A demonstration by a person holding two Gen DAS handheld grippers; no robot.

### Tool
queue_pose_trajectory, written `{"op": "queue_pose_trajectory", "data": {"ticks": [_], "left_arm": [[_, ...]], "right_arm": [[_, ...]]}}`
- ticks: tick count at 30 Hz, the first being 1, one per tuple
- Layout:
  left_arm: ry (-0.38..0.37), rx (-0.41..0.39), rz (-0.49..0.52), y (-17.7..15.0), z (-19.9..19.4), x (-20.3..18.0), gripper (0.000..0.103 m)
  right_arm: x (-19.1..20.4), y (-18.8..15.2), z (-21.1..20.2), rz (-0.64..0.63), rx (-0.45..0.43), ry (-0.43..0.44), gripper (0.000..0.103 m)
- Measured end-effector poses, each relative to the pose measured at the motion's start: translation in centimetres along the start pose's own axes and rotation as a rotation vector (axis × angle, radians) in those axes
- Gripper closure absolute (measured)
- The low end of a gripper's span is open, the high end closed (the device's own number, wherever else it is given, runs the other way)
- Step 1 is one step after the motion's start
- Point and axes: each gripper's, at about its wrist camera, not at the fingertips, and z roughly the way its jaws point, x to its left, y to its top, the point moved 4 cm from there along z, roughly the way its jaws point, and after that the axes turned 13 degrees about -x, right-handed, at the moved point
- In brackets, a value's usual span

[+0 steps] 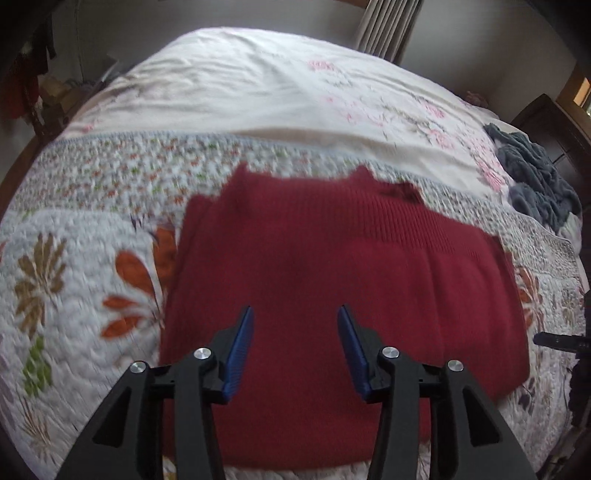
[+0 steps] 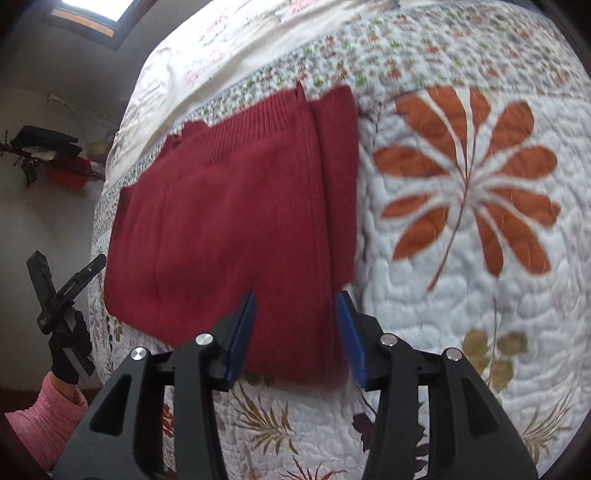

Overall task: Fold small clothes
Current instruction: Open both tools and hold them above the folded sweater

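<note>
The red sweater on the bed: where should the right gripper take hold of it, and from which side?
Probably the near corner of the red sweater, below the right gripper. Come from the near edge, open jaws sliding over the stacked folded layers that end there on the quilt.

Bare quilt (image 2: pixel 461 295) flanks the red sweater (image 2: pixel 229 229); grey cloth (image 1: pixel 535 177) lies well apart.

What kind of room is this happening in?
Most likely a bedroom: a red knit garment lies on a bed's floral quilt, with curtains behind and a grey garment pile beside it.
</note>
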Motion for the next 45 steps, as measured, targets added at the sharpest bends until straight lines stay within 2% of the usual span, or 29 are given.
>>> {"op": "queue_pose_trajectory", "data": {"ticks": [4, 5, 7, 8, 9, 11, 15, 20, 28, 31, 34, 36, 37, 39, 40, 41, 45], "left_arm": [[0.010, 0.036, -0.047, -2.4, 0.4, 0.5, 0.055], [0.015, 0.043, -0.058, -2.9, 0.6, 0.7, 0.055], [0.030, 0.049, -0.077, -3.6, 0.8, 1.3, 0.055], [0.032, 0.049, -0.080, -3.7, 0.9, 1.4, 0.056], [0.034, 0.050, -0.077, -3.9, 0.9, 1.5, 0.055], [0.036, 0.056, -0.053, -3.9, 0.9, 1.4, 0.055], [0.039, 0.069, -0.006, -4.1, 1.0, 1.2, 0.055], [0.049, 0.085, 0.016, -4.7, 1.5, 1.2, 0.055], [0.051, 0.085, 0.069, -5.4, 2.0, 1.0, 0.055], [0.056, 0.087, 0.067, -5.4, 2.1, 0.9, 0.055], [0.067, 0.094, 0.055, -4.8, 1.9, 0.6, 0.055], [0.056, 0.074, 0.033, -3.8, 1.3, 0.0, 0.055], [0.048, 0.062, 0.028, -3.3, 1.1, -0.3, 0.055], [0.025, 0.029, 0.022, -2.0, 0.8, -1.5, 0.053], [0.017, 0.020, 0.025, -1.5, 0.8, -2.0, 0.045], [0.013, 0.011, 0.029, -1.1, 0.9, -2.5, 0.043], [-0.004, 0.003, 0.038, 0.2, 2.4, -4.3, 0.043]], "right_arm": [[-0.4, -2.0, 0.9, 0.011, 0.030, 0.004, 0.058], [-0.5, -2.2, 1.1, 0.007, 0.038, 0.008, 0.062], [-0.4, -2.6, 1.5, -0.015, 0.055, 0.002, 0.073], [-0.3, -2.7, 1.5, -0.032, 0.058, -0.002, 0.087], [-0.1, -2.7, 1.4, -0.038, 0.056, 0.005, 0.095], [0.3, -2.4, 0.5, -0.043, 0.038, 0.039, 0.095], [0.2, -2.1, -0.2, -0.051, 0.039, 0.012, 0.095], [-1.6, -3.1, 0.8, -0.006, 0.076, -0.004, 0.096], [-2.5, -3.7, 2.4, 0.042, 0.078, -0.005, 0.095], [-2.5, -3.5, 2.3, 0.057, 0.083, 0.002, 0.093], [-1.9, -2.7, 1.4, 0.047, 0.064, 0.005, 0.085], [-1.2, -1.4, 0.3, 0.031, 0.018, 0.009, 0.064], [-0.9, -0.5, -0.3, 0.031, -0.014, 0.015, 0.061], [-0.6, 0.8, -0.6, 0.034, -0.042, 0.030, 0.057], [-0.6, 1.6, -0.6, 0.037, -0.055, 0.028, 0.056], [-0.8, 2.1, -0.3, 0.043, -0.061, 0.026, 0.052], [-1.4, 3.4, 1.4, 0.067, -0.052, 0.016, 0.051]]}}
